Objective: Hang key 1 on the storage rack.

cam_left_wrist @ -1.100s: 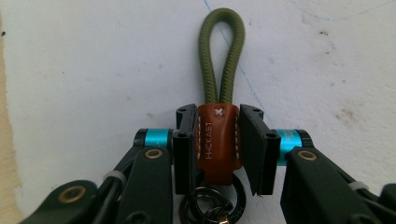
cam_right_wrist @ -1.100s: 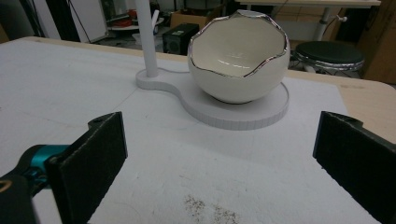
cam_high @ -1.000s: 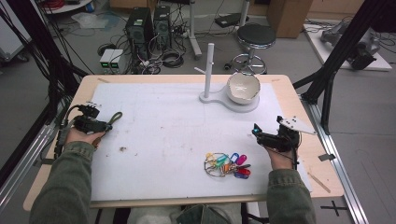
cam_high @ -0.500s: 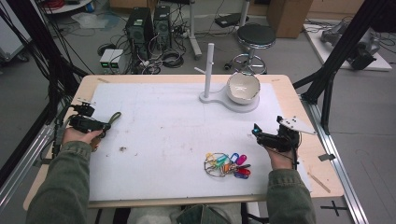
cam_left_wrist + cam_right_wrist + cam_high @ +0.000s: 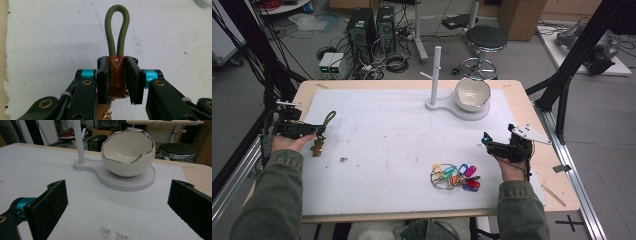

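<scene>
While your left gripper [image 5: 117, 82] is clamping the brown leather tab of the olive-looped keychain [image 5: 116, 47] at the table's left edge, your right gripper [image 5: 495, 146] is waiting with jaws spread wide, facing the white bowl [image 5: 128, 151] on its stand [image 5: 117, 177]. Nothing is hanging on the stand's post yet, and the bunch of coloured key tags [image 5: 454, 175] is lying untouched, so most of the work seems to be remaining.
</scene>
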{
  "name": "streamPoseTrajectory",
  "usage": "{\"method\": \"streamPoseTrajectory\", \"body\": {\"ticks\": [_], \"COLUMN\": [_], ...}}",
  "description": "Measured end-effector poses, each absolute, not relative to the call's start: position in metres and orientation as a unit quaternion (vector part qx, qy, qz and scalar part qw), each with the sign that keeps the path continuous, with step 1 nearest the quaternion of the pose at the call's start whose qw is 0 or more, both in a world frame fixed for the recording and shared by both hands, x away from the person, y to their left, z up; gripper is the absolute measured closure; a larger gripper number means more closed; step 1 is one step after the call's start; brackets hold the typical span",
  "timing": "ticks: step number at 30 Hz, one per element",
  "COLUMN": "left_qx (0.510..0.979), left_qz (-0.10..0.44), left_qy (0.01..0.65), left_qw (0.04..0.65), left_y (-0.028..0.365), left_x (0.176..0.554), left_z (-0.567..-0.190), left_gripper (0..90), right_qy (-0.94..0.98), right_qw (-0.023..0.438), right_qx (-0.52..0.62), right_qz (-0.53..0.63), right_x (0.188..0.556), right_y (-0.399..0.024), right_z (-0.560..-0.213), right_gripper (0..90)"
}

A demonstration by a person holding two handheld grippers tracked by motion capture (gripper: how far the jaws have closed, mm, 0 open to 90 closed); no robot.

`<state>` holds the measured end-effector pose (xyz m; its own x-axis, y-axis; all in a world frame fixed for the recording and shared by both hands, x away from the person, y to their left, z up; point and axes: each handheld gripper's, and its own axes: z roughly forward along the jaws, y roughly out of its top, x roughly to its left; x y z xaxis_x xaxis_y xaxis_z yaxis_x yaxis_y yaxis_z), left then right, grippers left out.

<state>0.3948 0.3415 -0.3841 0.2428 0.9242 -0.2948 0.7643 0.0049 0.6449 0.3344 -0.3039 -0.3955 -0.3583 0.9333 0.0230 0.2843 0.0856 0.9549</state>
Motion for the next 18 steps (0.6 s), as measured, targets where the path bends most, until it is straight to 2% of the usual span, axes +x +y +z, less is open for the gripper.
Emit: {"method": "streamPoseTrajectory", "body": {"ticks": [18], "left_qx": [0.712], "left_qz": [0.151], "left_qy": [0.566], "left_qw": [0.387], "left_y": [0.321], "left_x": [0.399], "left_z": [-0.323], "left_gripper": [72.5], "right_qy": [0.659], "right_qw": [0.327], "right_qx": [0.461], "right_qz": [0.495], "right_x": [0.335], "right_y": [-0.304], "right_z": [-0.396], "right_gripper": [1.8]}}
